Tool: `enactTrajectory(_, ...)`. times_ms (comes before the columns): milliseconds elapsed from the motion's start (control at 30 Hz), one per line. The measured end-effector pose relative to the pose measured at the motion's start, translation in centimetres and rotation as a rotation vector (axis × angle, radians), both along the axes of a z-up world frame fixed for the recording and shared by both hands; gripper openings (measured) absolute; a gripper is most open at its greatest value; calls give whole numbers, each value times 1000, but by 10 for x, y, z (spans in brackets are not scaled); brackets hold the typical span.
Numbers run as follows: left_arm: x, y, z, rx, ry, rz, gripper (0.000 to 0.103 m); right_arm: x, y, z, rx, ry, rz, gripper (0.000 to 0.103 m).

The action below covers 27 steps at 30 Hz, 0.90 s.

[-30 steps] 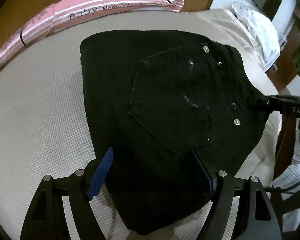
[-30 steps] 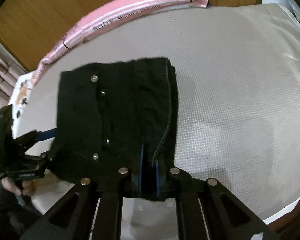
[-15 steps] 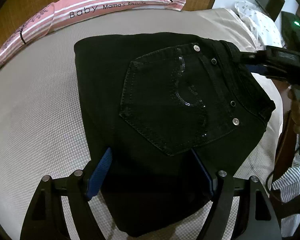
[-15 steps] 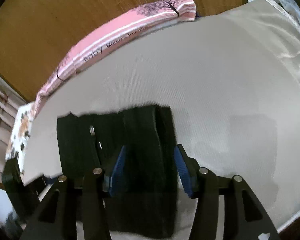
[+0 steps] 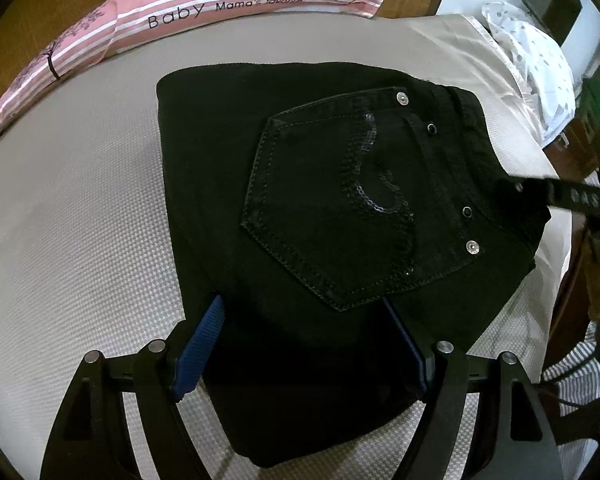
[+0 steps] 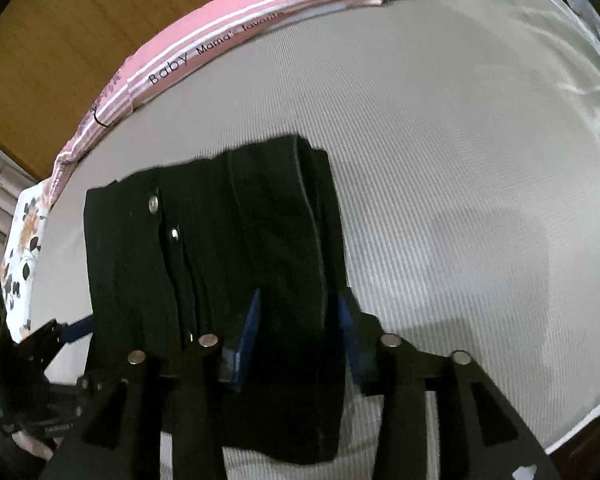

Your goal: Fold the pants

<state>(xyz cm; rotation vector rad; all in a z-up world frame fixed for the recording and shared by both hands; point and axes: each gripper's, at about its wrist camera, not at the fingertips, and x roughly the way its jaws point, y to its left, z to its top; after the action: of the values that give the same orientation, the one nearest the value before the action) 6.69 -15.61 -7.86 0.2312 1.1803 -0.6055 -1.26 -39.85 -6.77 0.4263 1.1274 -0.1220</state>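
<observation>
The bed [image 5: 72,216], covered in a pale textured sheet, is filling most of both views, with a wooden headboard [image 6: 72,40] rising behind it toward 12 o'clock. A long pink striped pillow [image 5: 204,4] printed with "Baby Mama's favorite" is lying along the far edge of the bed, arcing from 9 o'clock up to 1 o'clock in the left wrist view. The black pants [image 5: 320,208] are lying folded into a compact bundle on the sheet near the bed's near edge, sitting at the centre of the left wrist view with a stitched back pocket [image 5: 336,208] facing up and the waistband pointing toward 3 o'clock; in the right wrist view the same bundle [image 6: 220,264] is sitting toward 8 o'clock from centre. A white spotted cloth [image 5: 536,56] is resting off the bed at 2 o'clock, and a floral fabric [image 6: 22,248] is showing at 9 o'clock in the right wrist view. The left gripper [image 5: 300,344] is standing with its blue-padded fingers [image 5: 198,350] spread wide, straddling the near end of the bundle. The right gripper [image 6: 298,332] is holding its fingers [image 6: 246,336] parted on either side of a thick fold of the pants; whether the pads are pressing on the cloth is not clear.
</observation>
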Motion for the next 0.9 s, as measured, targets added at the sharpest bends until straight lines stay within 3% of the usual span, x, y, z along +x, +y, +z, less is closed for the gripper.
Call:
enactTrajectory(267,6,5,9,24,-1,21,78,-15,-3,-5,97,13,7,43)
enactTrajectory(433,21,31,15,-72,34,73,78,-13,-14,-10,186,12,50,45)
enactTrajectory(600,45,60,5,-211,155,161,78,-11,-20,-14,242,5,94,46)
enactTrajectory(767,61,70,-11,-274,240,223,78,-8,-26,-19,303,-14,128,47)
enactTrajectory(900,66,72,-15,-328,267,218,78,-7,-35,-23,372,-28,151,47)
